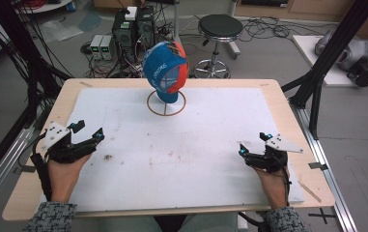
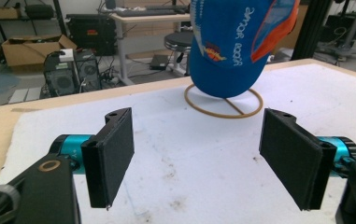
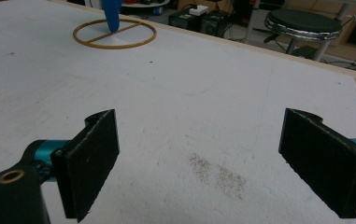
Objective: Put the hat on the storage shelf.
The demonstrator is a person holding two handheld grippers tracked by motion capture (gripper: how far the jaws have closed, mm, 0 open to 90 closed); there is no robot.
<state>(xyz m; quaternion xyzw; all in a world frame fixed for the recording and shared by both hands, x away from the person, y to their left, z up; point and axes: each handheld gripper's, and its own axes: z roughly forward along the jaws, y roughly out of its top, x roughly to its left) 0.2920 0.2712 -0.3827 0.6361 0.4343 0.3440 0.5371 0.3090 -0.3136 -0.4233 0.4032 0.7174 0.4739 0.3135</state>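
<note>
A blue cap with an orange side panel (image 1: 164, 72) sits on a blue stand at the far middle of the white mat (image 1: 196, 145). The stand rises from a wooden ring base (image 1: 166, 104). My left gripper (image 1: 91, 131) rests low over the mat's left side, well short of the cap, held in a hand. In the left gripper view its jaws (image 2: 203, 158) are open and empty, with the cap (image 2: 231, 42) straight ahead. My right gripper (image 1: 253, 144) lies at the mat's right side. Its jaws (image 3: 208, 168) are open over bare, stained mat, the ring base (image 3: 115, 33) far off to the upper left.
The mat lies on a wooden table (image 1: 288, 106). Black frame posts (image 1: 336, 53) stand off the right edge and cables hang at the left. Behind the table are a round stool (image 1: 219, 29) and computer boxes (image 1: 133, 29) on the floor.
</note>
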